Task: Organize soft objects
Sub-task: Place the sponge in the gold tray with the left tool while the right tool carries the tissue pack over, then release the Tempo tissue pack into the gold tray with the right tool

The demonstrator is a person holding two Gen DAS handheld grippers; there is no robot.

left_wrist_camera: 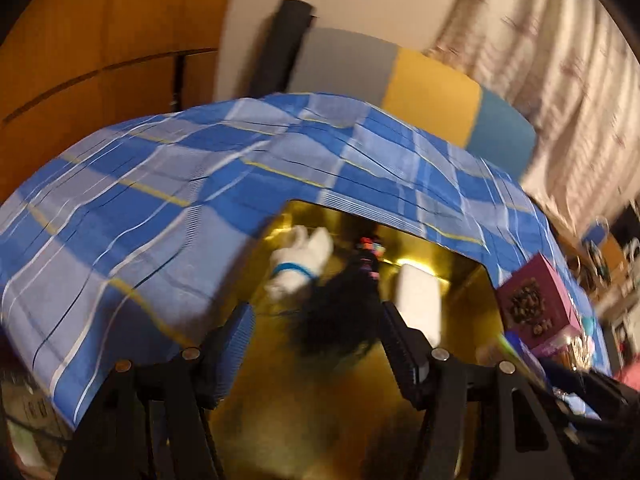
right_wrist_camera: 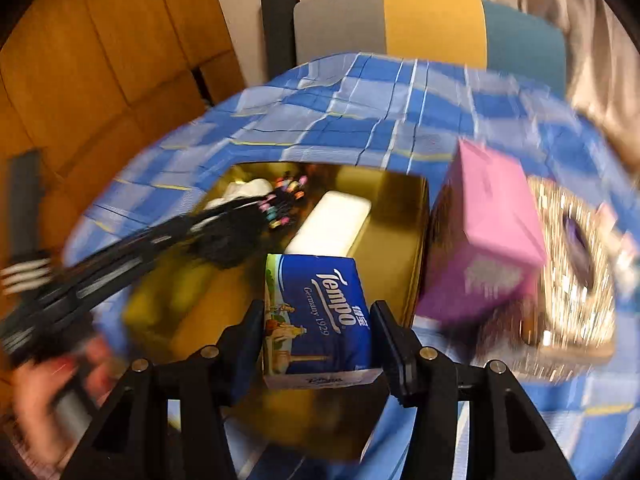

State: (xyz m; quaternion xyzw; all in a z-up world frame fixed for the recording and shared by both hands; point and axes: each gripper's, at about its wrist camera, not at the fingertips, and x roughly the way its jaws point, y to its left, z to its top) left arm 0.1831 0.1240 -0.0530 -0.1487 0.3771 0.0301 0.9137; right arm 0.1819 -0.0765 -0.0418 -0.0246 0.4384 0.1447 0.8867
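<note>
Putting soft things in the gold box

The right claw pinches a blue tissue pack. The left claw is spread wide over something black and fuzzy, too blurry to name.

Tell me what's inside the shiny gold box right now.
Inside the shiny gold box: a white plush toy with blue collar, a black fluffy item with coloured beads and a white rectangular pack. Anything beneath them is hidden.

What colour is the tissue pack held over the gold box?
Dark blue with white Tempo lettering; the tissue pack shows best in the right wrist view.
</note>
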